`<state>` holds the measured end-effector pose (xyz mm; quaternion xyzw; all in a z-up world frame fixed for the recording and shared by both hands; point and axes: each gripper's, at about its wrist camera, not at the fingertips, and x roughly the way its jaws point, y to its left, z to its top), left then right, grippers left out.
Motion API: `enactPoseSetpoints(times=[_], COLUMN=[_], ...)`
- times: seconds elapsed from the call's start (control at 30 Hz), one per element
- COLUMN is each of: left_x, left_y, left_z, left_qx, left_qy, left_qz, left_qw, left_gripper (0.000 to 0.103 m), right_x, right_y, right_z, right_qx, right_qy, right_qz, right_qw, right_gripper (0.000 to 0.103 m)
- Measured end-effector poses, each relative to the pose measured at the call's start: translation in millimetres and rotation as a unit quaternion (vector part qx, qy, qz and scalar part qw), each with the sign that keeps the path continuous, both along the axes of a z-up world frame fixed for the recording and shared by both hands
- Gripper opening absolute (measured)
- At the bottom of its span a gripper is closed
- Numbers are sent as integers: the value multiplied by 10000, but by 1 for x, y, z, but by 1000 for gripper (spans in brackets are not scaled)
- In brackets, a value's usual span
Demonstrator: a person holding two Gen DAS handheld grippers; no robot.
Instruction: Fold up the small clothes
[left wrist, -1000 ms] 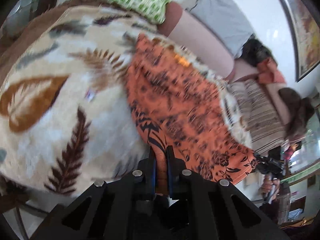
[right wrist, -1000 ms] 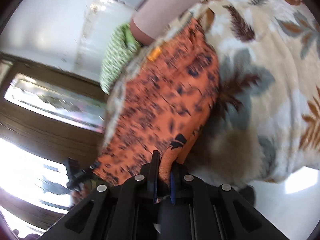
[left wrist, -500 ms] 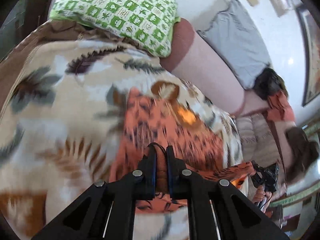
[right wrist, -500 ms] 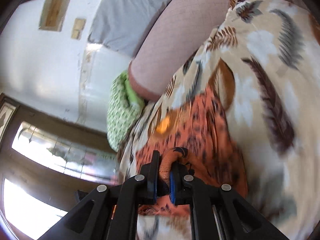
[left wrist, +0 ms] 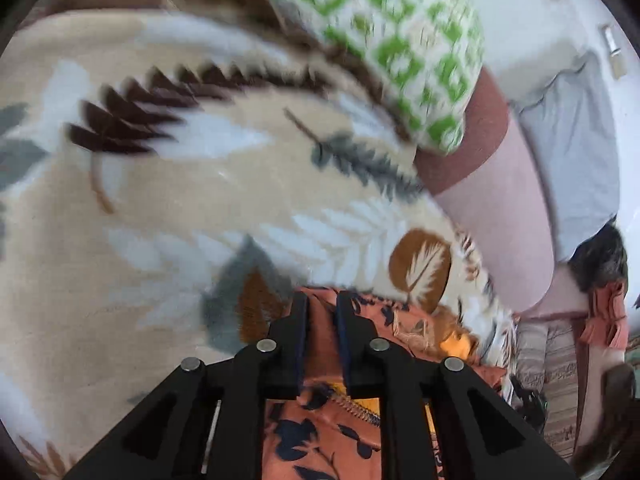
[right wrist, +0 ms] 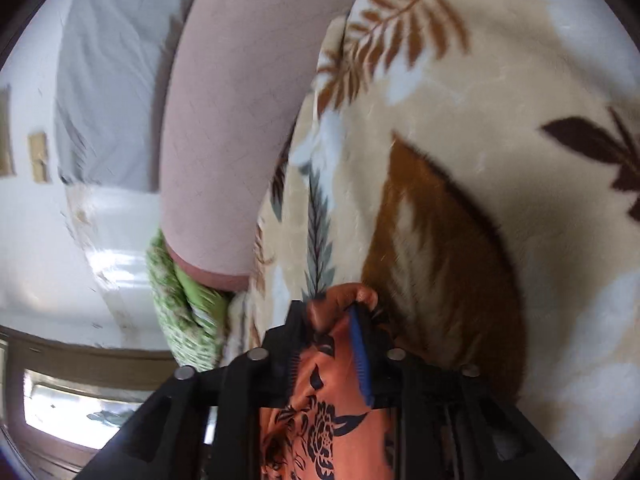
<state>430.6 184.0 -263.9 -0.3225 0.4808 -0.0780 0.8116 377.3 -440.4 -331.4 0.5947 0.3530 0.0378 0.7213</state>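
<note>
Between the prongs of the left tool (left wrist: 322, 308) and the right tool (right wrist: 334, 312), both of which have just been parting, the orange floral garment (left wrist: 320, 432) is lying slack, no longer pinched, spreading over the leaf-patterned blanket (left wrist: 160, 208) near the green checked pillow (left wrist: 400, 40).

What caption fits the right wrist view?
Right claw, jaws just opening, with orange floral garment between them, over leaf-print blanket.

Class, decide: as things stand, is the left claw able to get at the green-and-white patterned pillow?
Probably yes: only bare leaf-print blanket separates the left claw from the green-and-white patterned pillow, though orange printed cloth sits between its just-opening jaws.
</note>
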Motion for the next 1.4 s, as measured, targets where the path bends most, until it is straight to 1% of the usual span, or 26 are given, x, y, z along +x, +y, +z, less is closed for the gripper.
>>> enactPoseSetpoints(times=[0.03, 0.07, 0.1, 0.13, 0.17, 0.23, 0.3, 0.37, 0.47, 0.53, 0.57, 0.63, 0.67, 0.7, 0.77, 0.83, 0.87, 0.93, 1.03, 1.07, 1.13, 1.17, 1.2, 1.27, 1.33, 1.4], left_x=[-9, -20, -36, -49, -67, -94, -120, -151, -170, -171, -170, -169, -165, -162, -157, -151, -149, -140, -138, -137, -137, -137, -138, -141, -145, -147], left_y=[6, 13, 18, 18, 13, -8, -31, -53, -76, -84, -84, -83, -80, -75, -68, -61, -56, -49, -41, -39, -34, -33, -32, -32, -32, -27], left_z=[9, 20, 34, 46, 62, 83, 87, 76, 45, 28, 22, 15, 11, 10, 11, 12, 11, 10, 12, 11, 10, 11, 12, 16, 20, 17], left_qx=[25, 27, 39, 76, 180, 467, 767, 817, 741, 971, 1213, 1580, 1579, 1396, 1131, 1116, 1068, 891, 847, 837, 714, 674, 674, 803, 1180, 1329], left_qy=[-201, -431, -656, -818, -1018, -1143, -972, -746, -315, -93, -101, -172, -74, -46, -48, -20, -2, 54, 50, 67, 92, 90, 78, 8, -18, 73], left_qz=[200, 425, 660, 786, 821, 743, 741, 793, 723, 569, 621, 780, 780, 743, 682, 680, 710, 769, 831, 854, 912, 947, 976, 1056, 1165, 1243], left_qw=[9996, 9982, 9957, 9935, 9912, 9896, 9895, 9907, 9941, 9936, 9906, 9842, 9843, 9874, 9912, 9914, 9917, 9930, 9929, 9928, 9932, 9932, 9929, 9912, 9862, 9833], left_gripper=[32, 37, 46, 50, 51, 60, 62, 62, 62, 62, 62, 62, 62, 62, 62, 62, 62, 62, 62, 62, 62, 62, 62, 62, 62, 62], right_x=[-9, -25, -39, -54, -61, -69, -71, -69, -66, -65, -62, -63, -60, -54, -30, -3, 20, 59, 107, 119, 125, 125, 124, 106, 86, 66], right_y=[-6, -15, -21, -25, -26, -13, 15, 67, 151, 201, 233, 278, 303, 318, 341, 356, 362, 365, 363, 357, 351, 351, 356, 366, 378, 398], right_z=[2, 7, 12, 20, 29, 54, 76, 96, 101, 90, 82, 68, 60, 53, 45, 48, 47, 45, 46, 48, 54, 57, 64, 77, 84, 89], right_qx=[3, -53, -116, -200, -312, -876, -1542, -2265, -2797, -2985, -3138, -3461, -3563, -3568, -3675, -3937, -3984, -3917, -3734, -3649, -3544, -3511, -3504, -3544, -3445, -3391], right_qy=[-124, -271, -391, -567, -665, -614, -589, -593, -557, -412, -341, -262, -214, -147, -67, -174, -157, -47, -47, -70, -26, -65, -182, -414, -606, -741], right_qz=[-146, -487, -772, -994, -985, -494, 96, 946, 2099, 2718, 3082, 3506, 3688, 3784, 3726, 3554, 3449, 3262, 2808, 2529, 2286, 2273, 2322, 2575, 2961, 3420], right_qw=[9998, 9984, 9962, 9932, 9924, 9930, 9862, 9676, 9352, 9140, 8974, 8698, 8582, 8540, 8521, 8476, 8498, 8603, 8841, 8960, 9067, 9083, 9072, 8980, 8888, 8732], right_gripper=[58, 77, 78, 78, 78, 78, 76, 74, 60, 48, 41, 39, 39, 39, 39, 39, 39, 39, 39, 39, 39, 39, 39, 39, 39, 40])
